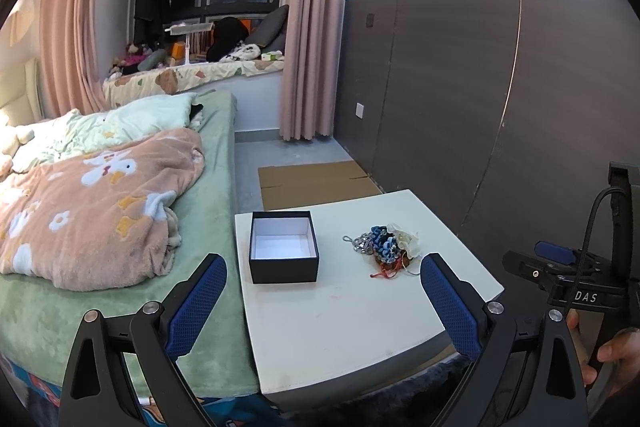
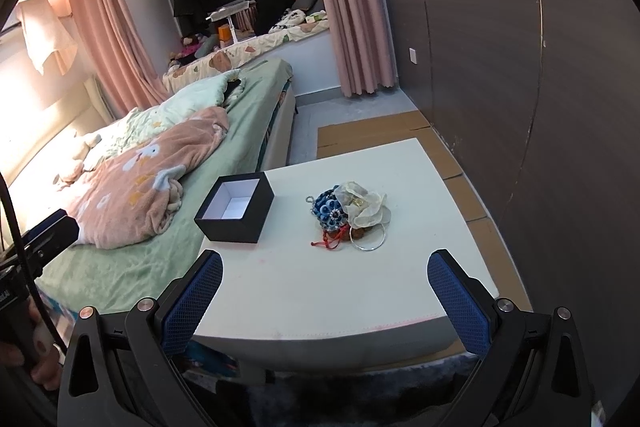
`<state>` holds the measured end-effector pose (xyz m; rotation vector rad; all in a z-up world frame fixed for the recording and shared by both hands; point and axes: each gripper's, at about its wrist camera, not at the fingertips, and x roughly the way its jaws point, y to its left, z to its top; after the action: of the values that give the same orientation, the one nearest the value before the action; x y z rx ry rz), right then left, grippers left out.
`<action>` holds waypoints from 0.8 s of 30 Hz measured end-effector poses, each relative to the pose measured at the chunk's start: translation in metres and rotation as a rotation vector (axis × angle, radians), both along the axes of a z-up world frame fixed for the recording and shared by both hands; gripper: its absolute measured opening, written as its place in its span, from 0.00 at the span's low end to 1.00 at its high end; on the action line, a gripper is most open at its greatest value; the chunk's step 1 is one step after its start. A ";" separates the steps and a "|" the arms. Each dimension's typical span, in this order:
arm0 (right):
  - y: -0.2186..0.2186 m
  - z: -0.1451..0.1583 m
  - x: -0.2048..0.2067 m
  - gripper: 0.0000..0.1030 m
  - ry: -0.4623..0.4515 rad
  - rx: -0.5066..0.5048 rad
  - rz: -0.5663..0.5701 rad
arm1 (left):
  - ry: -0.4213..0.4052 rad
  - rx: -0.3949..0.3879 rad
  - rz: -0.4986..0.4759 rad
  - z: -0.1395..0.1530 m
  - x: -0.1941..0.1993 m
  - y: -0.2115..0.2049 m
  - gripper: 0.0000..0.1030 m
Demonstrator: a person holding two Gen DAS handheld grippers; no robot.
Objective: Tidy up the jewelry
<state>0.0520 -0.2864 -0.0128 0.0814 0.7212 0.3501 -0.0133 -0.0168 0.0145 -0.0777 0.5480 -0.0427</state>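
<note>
A small black box (image 1: 283,247) (image 2: 236,207) with a white inside stands open and empty on the left part of a white table (image 1: 348,311) (image 2: 320,287). To its right lies a jewelry pile (image 1: 385,247) (image 2: 351,217): a blue flower piece, a cream fabric flower, a silver chain, a red cord and a silver bangle (image 2: 369,237). My left gripper (image 1: 323,263) hovers open near the table's front edge, short of both. My right gripper (image 2: 325,261) is open too, in front of the pile, holding nothing.
A bed (image 1: 100,211) (image 2: 160,163) with a pink floral blanket touches the table's left side. A dark wood wall panel (image 1: 480,99) (image 2: 520,67) runs along the right. Flattened cardboard (image 1: 316,183) (image 2: 372,131) lies on the floor beyond the table. A hand (image 1: 608,355) holds the other gripper at right.
</note>
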 end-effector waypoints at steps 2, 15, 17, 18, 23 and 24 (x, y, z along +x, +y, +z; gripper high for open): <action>-0.001 -0.001 0.001 1.00 0.004 0.001 0.004 | -0.006 -0.001 0.002 0.001 -0.001 0.000 0.95; -0.003 -0.001 0.002 1.00 0.011 0.016 0.016 | 0.008 -0.019 -0.010 -0.003 0.014 -0.007 0.95; -0.005 -0.003 0.006 1.00 0.025 0.023 0.011 | 0.013 -0.025 -0.016 -0.006 0.020 -0.008 0.95; -0.006 -0.004 0.009 1.00 0.032 0.022 0.009 | 0.017 -0.028 -0.017 -0.008 0.024 -0.009 0.95; -0.017 -0.017 0.030 1.00 0.068 0.042 -0.005 | 0.040 -0.039 -0.038 -0.019 0.045 -0.013 0.95; -0.020 -0.020 0.036 0.99 0.077 0.046 -0.011 | 0.042 -0.043 -0.043 -0.021 0.049 -0.014 0.95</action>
<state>0.0875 -0.3061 -0.0332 0.1435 0.7887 0.3546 0.0358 -0.0310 -0.0061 -0.1092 0.5911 -0.0951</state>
